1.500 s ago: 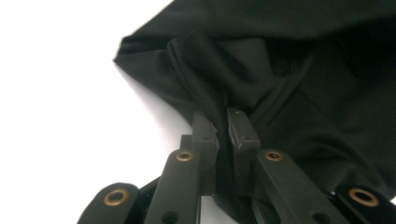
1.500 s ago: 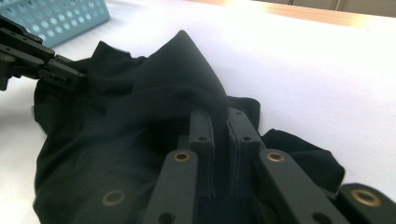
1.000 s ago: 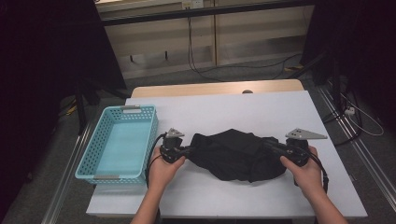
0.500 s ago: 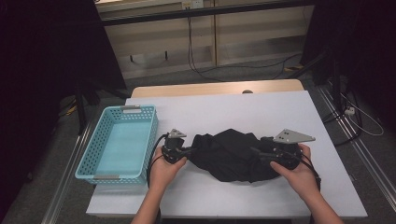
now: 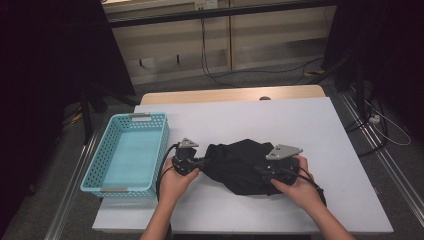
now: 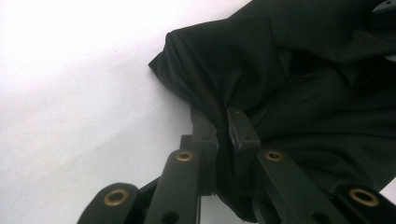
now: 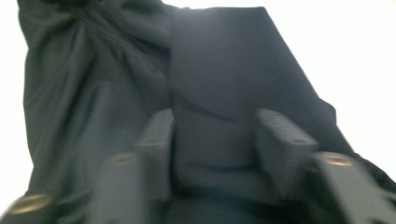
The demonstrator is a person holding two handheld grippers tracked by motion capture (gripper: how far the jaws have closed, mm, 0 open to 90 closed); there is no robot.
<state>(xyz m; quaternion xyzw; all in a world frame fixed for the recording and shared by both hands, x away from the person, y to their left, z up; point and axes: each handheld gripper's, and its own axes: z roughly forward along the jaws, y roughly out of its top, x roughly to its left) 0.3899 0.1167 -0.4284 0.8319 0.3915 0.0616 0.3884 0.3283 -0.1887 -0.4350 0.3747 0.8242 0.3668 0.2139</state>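
Observation:
A crumpled black garment (image 5: pixel 240 162) lies on the white table (image 5: pixel 300 120), near its front edge. My left gripper (image 5: pixel 202 161) is at the garment's left end, shut on a fold of the black cloth (image 6: pixel 289 84), which is pinched between the jaws of that gripper (image 6: pixel 223 123). My right gripper (image 5: pixel 260 172) lies over the garment's right part. Its jaws stand apart with a flat fold of the cloth (image 7: pixel 215 84) between them, and the pads of the gripper (image 7: pixel 215 135) are not pressing it. These jaws have just been closing.
A light blue plastic basket (image 5: pixel 97 152) stands on the table's left side, a short way left of my left hand. White tabletop stretches behind and to the right of the garment. Beyond the far edge are cables on the floor and dark stands.
My right hand has slid left along the garment toward its middle, letting go of the right end, and the cloth now lies bunched narrower. The left gripper has kept still.

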